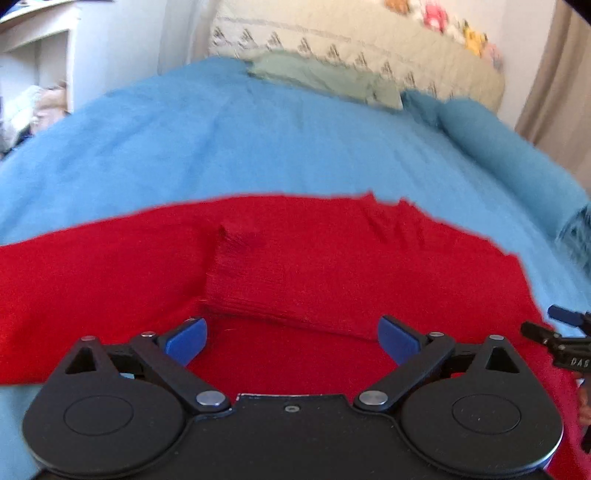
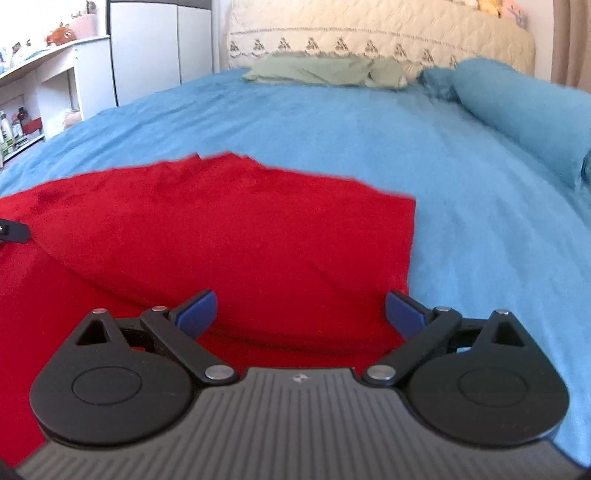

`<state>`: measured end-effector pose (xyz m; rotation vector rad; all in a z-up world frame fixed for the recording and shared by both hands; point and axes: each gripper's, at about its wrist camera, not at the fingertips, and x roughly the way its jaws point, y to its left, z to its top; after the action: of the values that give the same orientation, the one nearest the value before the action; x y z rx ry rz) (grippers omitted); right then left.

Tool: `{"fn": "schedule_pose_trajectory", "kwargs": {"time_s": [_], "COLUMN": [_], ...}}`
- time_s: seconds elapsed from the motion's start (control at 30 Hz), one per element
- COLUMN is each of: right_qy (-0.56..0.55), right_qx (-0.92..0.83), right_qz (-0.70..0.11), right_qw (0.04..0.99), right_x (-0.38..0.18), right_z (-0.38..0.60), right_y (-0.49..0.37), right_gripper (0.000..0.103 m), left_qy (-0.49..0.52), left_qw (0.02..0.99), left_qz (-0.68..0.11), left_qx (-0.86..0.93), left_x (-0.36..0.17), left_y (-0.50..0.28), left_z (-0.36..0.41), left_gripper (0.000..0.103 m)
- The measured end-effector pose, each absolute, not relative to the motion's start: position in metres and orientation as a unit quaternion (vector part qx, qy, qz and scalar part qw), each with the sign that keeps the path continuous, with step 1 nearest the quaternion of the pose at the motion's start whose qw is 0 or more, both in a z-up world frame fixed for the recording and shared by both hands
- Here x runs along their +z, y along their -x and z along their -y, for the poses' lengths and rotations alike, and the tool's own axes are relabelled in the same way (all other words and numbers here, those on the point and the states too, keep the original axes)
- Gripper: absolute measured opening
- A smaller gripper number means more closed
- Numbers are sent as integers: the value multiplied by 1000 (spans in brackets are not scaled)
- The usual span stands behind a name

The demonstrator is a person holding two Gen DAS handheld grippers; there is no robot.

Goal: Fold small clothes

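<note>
A red garment [image 1: 314, 254] lies spread on the blue bedspread [image 1: 221, 140]. A ribbed cuff or hem piece lies folded over its middle, just ahead of my left gripper [image 1: 291, 341], which is open and empty, low over the garment's near part. In the right wrist view the red garment [image 2: 221, 229] fills the left and centre, with its right edge running down to my right gripper [image 2: 301, 314]. That gripper is open and empty over the garment's near right corner. The right gripper's tip shows at the left wrist view's right edge.
The blue bedspread [image 2: 461, 221] stretches far ahead and right. A green pillow [image 2: 317, 70] and a blue bolster [image 2: 517, 110] lie by the quilted headboard [image 2: 369, 33]. White shelves [image 2: 44, 92] stand left of the bed.
</note>
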<state>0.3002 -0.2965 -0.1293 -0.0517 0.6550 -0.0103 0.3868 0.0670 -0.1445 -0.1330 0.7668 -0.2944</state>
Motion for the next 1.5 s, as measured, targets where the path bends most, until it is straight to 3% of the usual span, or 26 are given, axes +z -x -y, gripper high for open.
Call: {"fn": "schedule_pose_trajectory", "kwargs": {"time_s": [0.23,0.6,0.73,0.97,1.07,1.1,1.27,1.5], "right_qy": [36,38,44,41,29,24,18,4], "right_qx": [44,128,129,112,104,103,104,88], "right_qz": [-324,-355,-367,-379,-388,-391,-390,-373], "right_qw": [944,925,920,918,915,914,915,924], "right_x": [-73,-67,-76,-98,-106,-108,-108,-89], "right_z": [238,120,96,74,72,72,69,93], "right_y": [-272,-255,-261,-270,-276,-277,-280,-276], "right_gripper": [103,103,103,103,103,103,103,103], "left_qy": [127,275,302,286,270,268,256,188], "left_qw": [936,910,902,904,902,900,912,961], "left_qz": [-326,-277,-270,-265,-276,-279,-263,-187], "left_qx": [-22,140,150,174,195,200,182,74], "left_x": [-98,-136,-154,-160,-162,-163,-143,-42], "left_y": [-316,-285,-301,-328,-340,-341,-343,-382], "left_z": [-162,-335,-371,-394,-404,-406,-402,-302], "left_gripper": [103,98,82,66,28,2,3,3]}}
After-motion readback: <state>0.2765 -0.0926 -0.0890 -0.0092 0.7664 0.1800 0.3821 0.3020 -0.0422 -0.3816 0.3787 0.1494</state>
